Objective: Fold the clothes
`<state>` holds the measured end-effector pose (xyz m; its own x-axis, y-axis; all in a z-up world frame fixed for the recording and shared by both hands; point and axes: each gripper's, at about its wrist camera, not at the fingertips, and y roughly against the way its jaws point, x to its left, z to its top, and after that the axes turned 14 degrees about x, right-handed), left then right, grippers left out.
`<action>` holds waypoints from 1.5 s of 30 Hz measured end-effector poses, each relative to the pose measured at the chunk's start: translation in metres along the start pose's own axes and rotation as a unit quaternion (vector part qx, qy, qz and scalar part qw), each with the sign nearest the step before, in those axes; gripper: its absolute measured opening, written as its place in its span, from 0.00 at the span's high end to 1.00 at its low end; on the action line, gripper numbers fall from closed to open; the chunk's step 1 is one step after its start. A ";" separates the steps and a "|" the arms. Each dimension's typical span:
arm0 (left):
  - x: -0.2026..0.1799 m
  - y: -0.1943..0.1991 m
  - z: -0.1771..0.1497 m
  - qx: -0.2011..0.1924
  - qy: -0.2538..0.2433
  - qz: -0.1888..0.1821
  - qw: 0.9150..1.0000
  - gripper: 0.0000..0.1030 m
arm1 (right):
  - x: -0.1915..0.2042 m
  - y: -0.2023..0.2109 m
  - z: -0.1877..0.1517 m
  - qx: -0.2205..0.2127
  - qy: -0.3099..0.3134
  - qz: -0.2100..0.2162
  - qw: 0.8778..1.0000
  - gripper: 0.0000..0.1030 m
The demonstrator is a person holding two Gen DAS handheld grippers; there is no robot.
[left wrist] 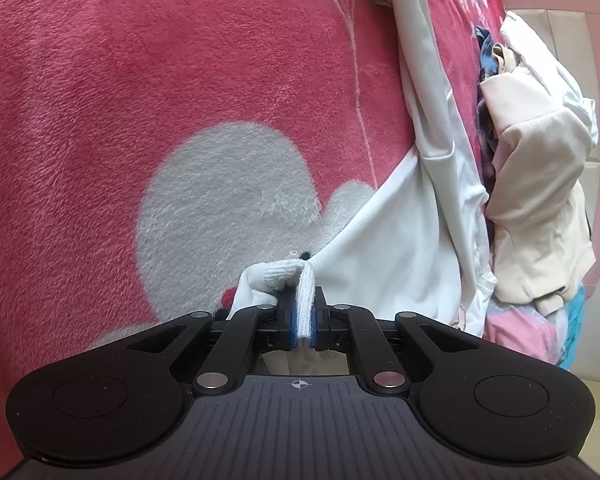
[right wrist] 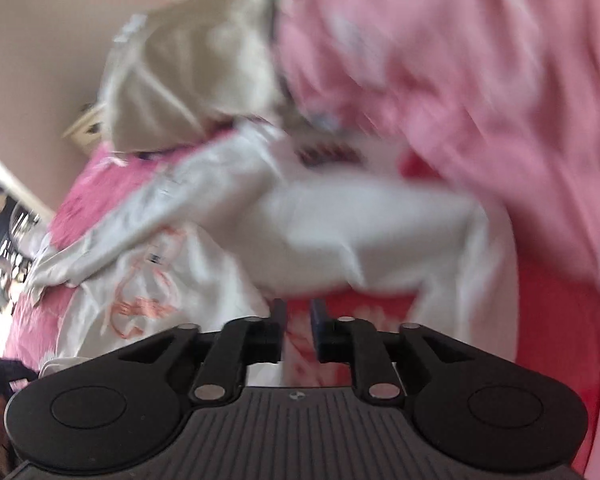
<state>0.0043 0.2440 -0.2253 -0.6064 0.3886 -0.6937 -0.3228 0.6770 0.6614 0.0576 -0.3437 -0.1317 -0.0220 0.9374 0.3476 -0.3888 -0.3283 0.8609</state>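
A white long-sleeved garment point(left wrist: 400, 248) lies stretched over a red fleece blanket point(left wrist: 140, 100). My left gripper point(left wrist: 303, 300) is shut on the garment's ribbed white cuff point(left wrist: 276, 272), which is folded double between the blue pads. The right wrist view is blurred. It shows the same white garment point(right wrist: 340, 232), with an orange print near its left side, spread across the blanket. My right gripper point(right wrist: 299, 310) hovers just below the garment's lower edge. Its jaws stand a little apart, and only red blanket shows in the gap.
A pile of clothes point(left wrist: 540, 160), cream, blue and pink, is heaped at the blanket's right side. In the right wrist view a pink garment point(right wrist: 480, 80) and a beige one point(right wrist: 172, 92) lie beyond the white garment. A pale wall point(right wrist: 40, 40) stands behind them.
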 end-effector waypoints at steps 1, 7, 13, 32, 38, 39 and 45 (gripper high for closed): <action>0.000 0.000 0.000 0.000 0.000 0.000 1.000 0.94 | 0.010 0.000 0.005 -0.008 0.025 0.001 1.000 0.65; 0.002 0.001 -0.002 -0.001 0.003 -0.004 1.000 0.94 | 0.041 -0.042 0.044 0.043 0.076 0.003 0.996 0.56; 0.007 0.002 -0.001 0.004 0.007 -0.014 1.000 0.94 | 0.029 -0.076 0.057 0.101 0.006 0.037 0.994 0.56; -0.002 -0.005 0.005 -0.003 0.032 -0.027 0.999 0.93 | 0.011 -0.075 0.052 0.146 -0.072 0.090 0.982 0.56; -0.014 -0.011 0.012 -0.008 0.026 -0.018 0.999 0.94 | 0.012 -0.063 0.043 0.132 -0.060 0.074 0.987 0.92; -0.017 -0.012 0.012 -0.011 0.023 -0.015 1.000 0.94 | 0.013 -0.061 0.042 0.126 -0.057 0.074 0.988 0.93; -0.030 0.002 0.005 -0.034 -0.006 -0.019 0.999 0.95 | 0.026 -0.027 0.028 0.090 -0.044 0.093 0.991 0.94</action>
<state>0.0256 0.2363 -0.2044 -0.5834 0.3709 -0.7225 -0.3942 0.6485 0.6512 0.0935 -0.3135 -0.1355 0.0053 0.8472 0.5312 -0.2148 -0.5179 0.8280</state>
